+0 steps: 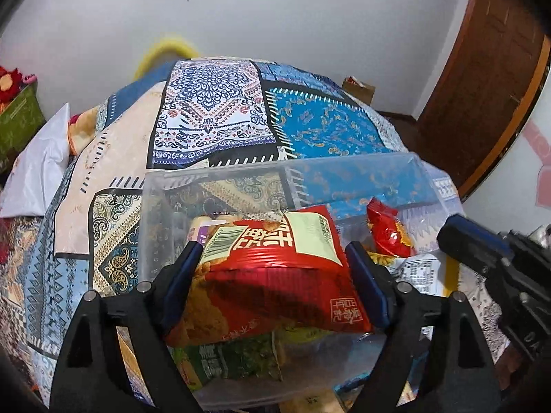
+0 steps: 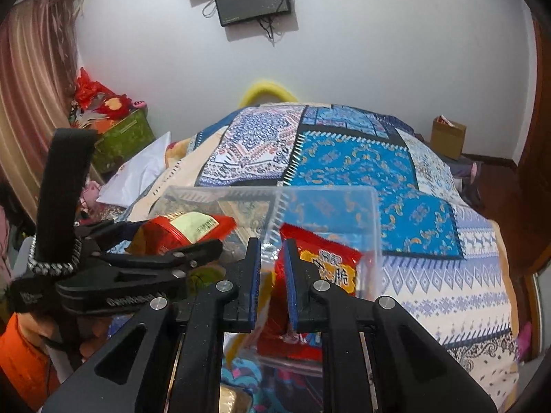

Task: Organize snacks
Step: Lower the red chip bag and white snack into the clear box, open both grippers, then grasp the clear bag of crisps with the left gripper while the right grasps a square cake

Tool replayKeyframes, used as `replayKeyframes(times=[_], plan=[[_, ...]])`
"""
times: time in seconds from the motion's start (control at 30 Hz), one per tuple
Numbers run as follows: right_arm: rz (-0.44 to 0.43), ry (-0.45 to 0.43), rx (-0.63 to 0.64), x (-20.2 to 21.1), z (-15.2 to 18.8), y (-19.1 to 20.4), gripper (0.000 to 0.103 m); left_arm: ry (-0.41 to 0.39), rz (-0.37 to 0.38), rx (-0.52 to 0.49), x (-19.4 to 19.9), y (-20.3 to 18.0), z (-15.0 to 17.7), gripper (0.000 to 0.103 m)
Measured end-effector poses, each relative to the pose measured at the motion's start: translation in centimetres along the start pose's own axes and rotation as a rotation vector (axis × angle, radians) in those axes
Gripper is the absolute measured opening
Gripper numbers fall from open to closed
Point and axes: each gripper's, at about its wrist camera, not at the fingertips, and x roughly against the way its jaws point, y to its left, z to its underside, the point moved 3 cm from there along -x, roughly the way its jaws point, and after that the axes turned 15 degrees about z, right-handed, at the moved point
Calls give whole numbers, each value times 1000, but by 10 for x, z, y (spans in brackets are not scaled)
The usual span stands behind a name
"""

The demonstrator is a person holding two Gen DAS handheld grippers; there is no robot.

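Clear plastic bin (image 1: 361, 168) sits on the bed near its front edge, walls see-through so the quilt pattern shows right through. Over its left side there's a big red snack bag (image 1: 275, 275) with a pale label and barcode, tilted, bottom end toward the far wall. Under it is a green bag (image 1: 234, 354). At the bin's right side a smaller red-and-yellow bag (image 1: 387, 230) stands crinkled, with a white printed pack (image 1: 422, 268) just beside it.

A bin (image 1: 344, 168) sits on a quilt-covered bed (image 1: 220, 117). Snack packets lie in the bin; one large packet (image 1: 275, 268) sits between the left gripper's (image 1: 272, 251) fingers. A cardboard box (image 2: 447, 137) stands beyond the bed's right side.
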Motion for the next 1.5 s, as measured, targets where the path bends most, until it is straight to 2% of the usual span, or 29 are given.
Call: replayKeyframes(times=[0.13, 0.27, 0.33, 0.53, 0.67, 0.9, 1.17, 1.5], plan=[[-13, 15, -17, 4, 4, -3, 22, -19, 31, 13, 17, -2, 1, 83], [-11, 7, -32, 18, 8, -4, 44, -84, 27, -31, 45, -14, 0, 85], [-11, 0, -30, 24, 9, -3, 48, -108, 17, -60, 59, -21, -2, 90], [1, -10, 5, 47, 16, 2, 50, -119, 28, -79, 92, -31, 9, 90], [6, -13, 15, 59, 25, 5, 62, -103, 21, -79, 106, -31, 31, 90], [14, 32, 45, 63, 51, 14, 63, -31, -18, -93, 116, -26, 84, 90], [-4, 132, 66, 53, 92, 26, 63, 60, -2, -54, 109, -12, 130, 90], [-49, 220, 53, 33, 116, 38, 63, 120, 13, -31, 97, -5, 161, 90]])
